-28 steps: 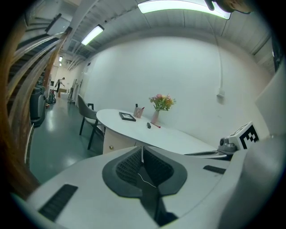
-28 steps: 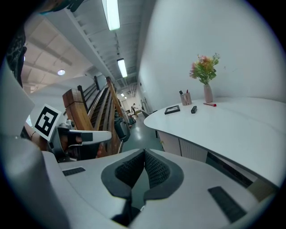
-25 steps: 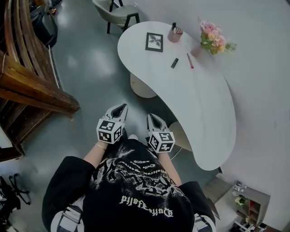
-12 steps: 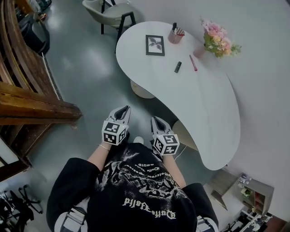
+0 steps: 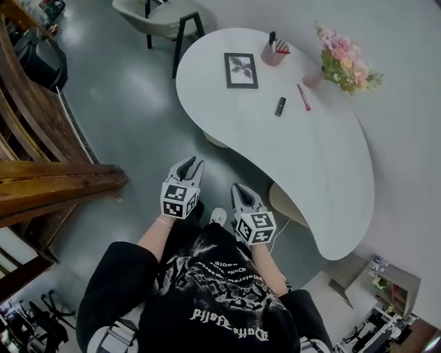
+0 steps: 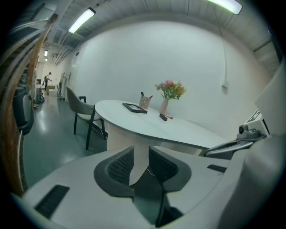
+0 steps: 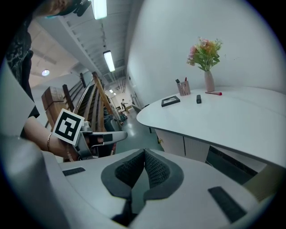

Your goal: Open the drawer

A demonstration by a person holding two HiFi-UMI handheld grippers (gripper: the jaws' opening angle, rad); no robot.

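Under the white curved table (image 5: 313,162) stands a pale cabinet with flat drawer fronts (image 7: 184,144), best seen in the right gripper view. Both grippers hang in the air over the grey floor, short of the table and touching nothing. My left gripper (image 5: 193,163) (image 6: 141,154) points at the table's base; its jaws are opening and nothing lies between them. My right gripper (image 5: 243,191) (image 7: 144,154) has its pads together at the tips and holds nothing.
On the table lie a framed picture (image 5: 241,70), a pen cup (image 5: 275,51), a vase of flowers (image 5: 342,62), a black stick (image 5: 280,106) and a red pen (image 5: 303,97). A chair (image 5: 155,14) stands at the far end. Wooden stairs (image 5: 55,183) rise on the left.
The person has stepped nearer the table and both grippers have moved forward and a little down. The left jaws, shut before, now stand apart.
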